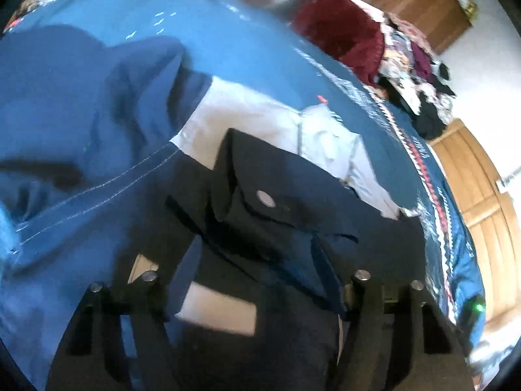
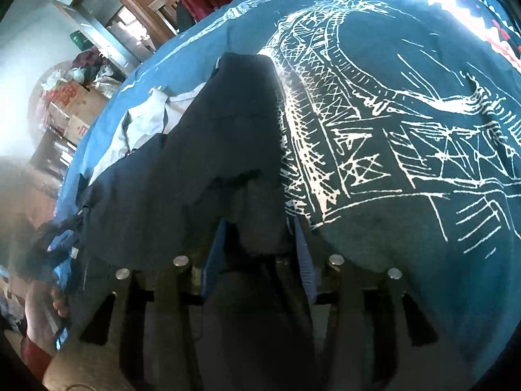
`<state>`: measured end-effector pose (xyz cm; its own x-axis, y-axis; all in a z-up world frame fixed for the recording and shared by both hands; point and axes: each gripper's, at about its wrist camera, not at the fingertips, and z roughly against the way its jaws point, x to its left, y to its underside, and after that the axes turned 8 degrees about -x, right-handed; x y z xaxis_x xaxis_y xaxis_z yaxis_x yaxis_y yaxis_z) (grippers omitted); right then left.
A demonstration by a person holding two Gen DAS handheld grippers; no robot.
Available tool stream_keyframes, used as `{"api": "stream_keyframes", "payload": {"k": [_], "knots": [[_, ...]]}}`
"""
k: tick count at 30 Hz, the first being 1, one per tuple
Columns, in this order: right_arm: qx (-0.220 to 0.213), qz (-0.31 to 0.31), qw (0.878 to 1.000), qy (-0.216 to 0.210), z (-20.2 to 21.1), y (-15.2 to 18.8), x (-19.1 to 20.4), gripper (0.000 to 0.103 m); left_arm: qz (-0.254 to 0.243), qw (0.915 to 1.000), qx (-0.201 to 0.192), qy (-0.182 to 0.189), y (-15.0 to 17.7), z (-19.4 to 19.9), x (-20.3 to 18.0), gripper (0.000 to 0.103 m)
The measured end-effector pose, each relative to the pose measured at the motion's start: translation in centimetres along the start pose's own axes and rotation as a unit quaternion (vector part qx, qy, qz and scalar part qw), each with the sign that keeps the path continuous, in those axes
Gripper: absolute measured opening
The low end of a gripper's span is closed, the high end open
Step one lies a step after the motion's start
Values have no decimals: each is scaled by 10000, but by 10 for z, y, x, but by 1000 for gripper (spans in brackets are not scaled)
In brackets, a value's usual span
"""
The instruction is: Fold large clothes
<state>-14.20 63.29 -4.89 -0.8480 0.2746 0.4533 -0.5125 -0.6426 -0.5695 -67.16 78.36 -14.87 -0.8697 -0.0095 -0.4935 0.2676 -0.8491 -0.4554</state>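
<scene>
1. The task item was a dark navy garment (image 1: 286,195) with a snap button (image 1: 265,198) on a flap. It lay partly on a blue bedspread (image 1: 247,49) and was partly lifted toward both cameras.
2. The left gripper (image 1: 257,293) had dark cloth bunched between its fingers (image 1: 332,280). It appeared clenched on the garment's edge, presumably to hold that side taut for a fold. The exact pinch point was hidden under the fabric.
3. The right gripper (image 2: 257,260) had the same garment (image 2: 208,150) draped over and between its blue-padded fingers (image 2: 304,260). It appeared to be grasping the cloth, but the contact was covered, so this is a judgement.
4. A light grey garment (image 1: 260,120) lay flat on the bedspread, just beyond the navy one and partly under it.
5. A second blue cloth (image 1: 81,104) with pale stitching lay crumpled at the left of the left wrist view.
6. The bedspread carried a white line drawing (image 2: 374,114) resembling a lattice structure. No lettering on it could be read.
7. A dark red cloth (image 1: 342,32) and mixed patterned clothes (image 1: 413,65) were heaped at the far edge of the bed.
8. Cardboard boxes (image 2: 75,104) stood beyond the bed with red printed characters, too blurred to read.
</scene>
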Motion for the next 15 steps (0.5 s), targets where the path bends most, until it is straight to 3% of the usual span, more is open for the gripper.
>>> {"api": "stream_keyframes", "payload": {"k": [3,4,7,10,12,15], "knots": [[-10,6,10000,-2,2,0,1,44,-36,10000,-28,-77,-8,-10,-6,13],[-33,5,10000,-6,4,-1,2,44,-74,9998,-168,-38,-11,-4,-9,8],[-67,198,9998,41,8,1,6,47,-383,9967,-709,46,-14,26,-23,8],[48,293,9995,109,5,6,6,46,-251,9990,-72,-354,-2,-9,8,8],[-127,306,9993,153,16,2,9,46,-131,9996,-151,-214,1,-7,16,12],[-598,386,9975,-4,34,-19,20,46,-241,9985,-374,-308,-1,5,12,17]]}}
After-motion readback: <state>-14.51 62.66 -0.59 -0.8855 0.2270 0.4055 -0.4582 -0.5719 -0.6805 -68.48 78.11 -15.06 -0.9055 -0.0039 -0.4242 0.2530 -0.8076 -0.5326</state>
